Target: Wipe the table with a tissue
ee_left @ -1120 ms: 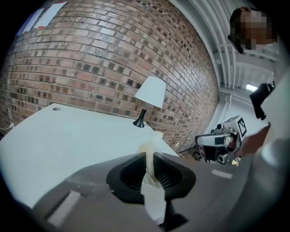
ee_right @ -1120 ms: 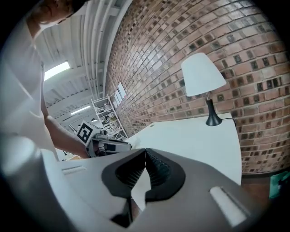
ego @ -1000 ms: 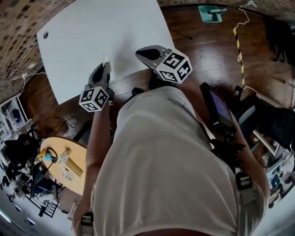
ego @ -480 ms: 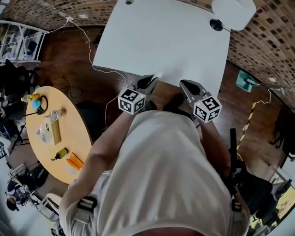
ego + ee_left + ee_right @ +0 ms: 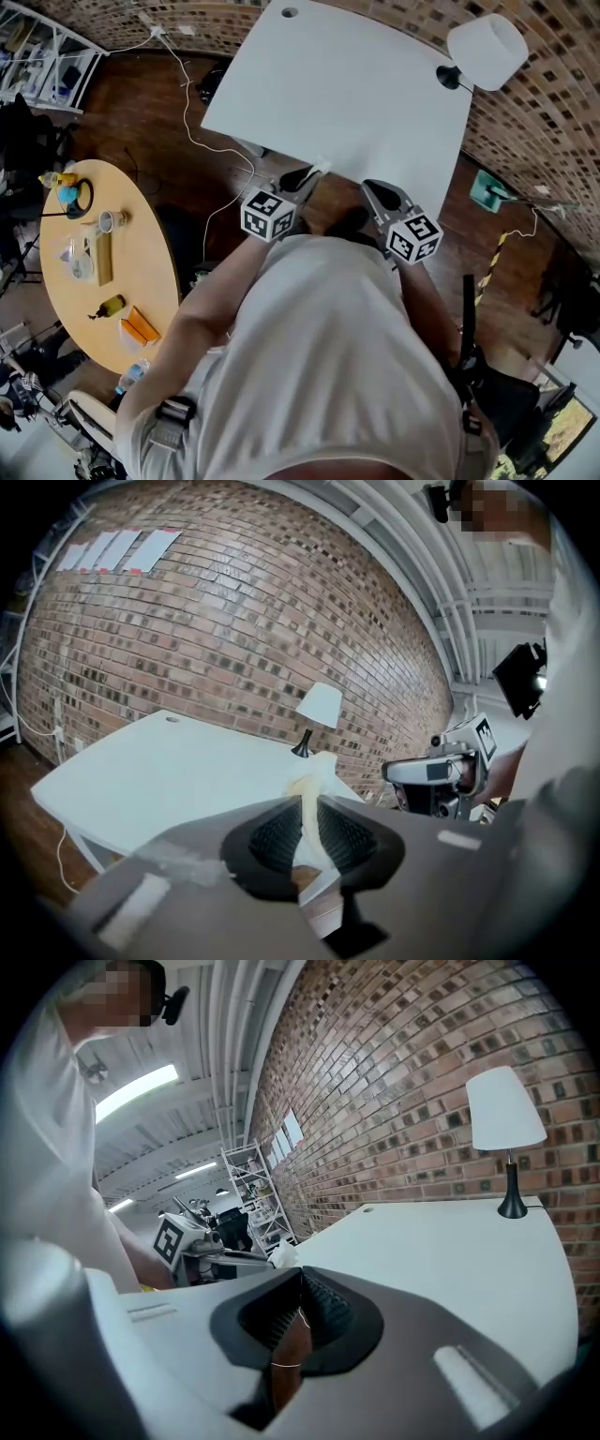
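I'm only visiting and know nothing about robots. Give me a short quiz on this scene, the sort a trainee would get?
1. True or false: the left gripper is shut on a crumpled white tissue.
2. Which stands on the white rectangular table? A) a white-shaded lamp with a black base B) a kettle C) a laptop
3. Fill in: the right gripper, its jaws together, holds ____.
Key: 1 true; 2 A; 3 nothing.
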Motion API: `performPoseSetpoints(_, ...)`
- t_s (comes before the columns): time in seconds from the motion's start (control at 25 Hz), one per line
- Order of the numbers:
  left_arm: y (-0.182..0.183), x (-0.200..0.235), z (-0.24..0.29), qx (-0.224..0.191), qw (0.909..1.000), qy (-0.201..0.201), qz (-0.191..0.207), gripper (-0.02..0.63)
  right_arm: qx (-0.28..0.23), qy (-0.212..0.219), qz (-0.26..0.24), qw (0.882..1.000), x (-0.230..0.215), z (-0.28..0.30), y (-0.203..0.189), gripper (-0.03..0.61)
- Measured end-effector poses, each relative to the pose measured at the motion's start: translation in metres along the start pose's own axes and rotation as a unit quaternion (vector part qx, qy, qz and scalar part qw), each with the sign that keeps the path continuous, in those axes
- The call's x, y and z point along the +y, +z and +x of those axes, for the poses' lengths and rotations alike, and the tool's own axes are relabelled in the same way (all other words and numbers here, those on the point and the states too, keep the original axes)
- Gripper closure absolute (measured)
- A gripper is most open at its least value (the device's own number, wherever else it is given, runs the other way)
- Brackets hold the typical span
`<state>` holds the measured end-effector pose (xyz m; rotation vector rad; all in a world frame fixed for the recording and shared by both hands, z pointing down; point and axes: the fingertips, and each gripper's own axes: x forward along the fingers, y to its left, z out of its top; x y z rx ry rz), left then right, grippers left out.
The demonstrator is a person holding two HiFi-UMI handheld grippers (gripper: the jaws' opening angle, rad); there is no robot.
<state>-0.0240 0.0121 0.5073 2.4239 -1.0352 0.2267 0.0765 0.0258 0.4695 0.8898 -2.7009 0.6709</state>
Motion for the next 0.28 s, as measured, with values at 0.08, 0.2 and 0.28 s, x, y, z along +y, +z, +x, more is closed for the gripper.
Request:
performPoseSetpoints(0.08,-0.0006,-0.0035,-0.0005,0.000,1.0000,-0.005,0.002,0.557,0.002,-0.004,-0.001,1.000,0.0023,-0.0035,-0.0013,0.571)
performPoseSetpoints(0.2,-0.0006,-0.0090,-0.0012,-0.003,0.9999,-0.014,0.005,0.557,-0.003,-0.011,0.001,1.000,0.0059,-0.0082,-0.0020,0.571)
performPoseSetpoints(0.28,-0.0007,-0.0114,-0.0024,-0.004,0.9998,-0.019,0.008,0.557,-0.006,-0.014,0.000,1.000,0.0096,-0.0100,-0.0018,0.571)
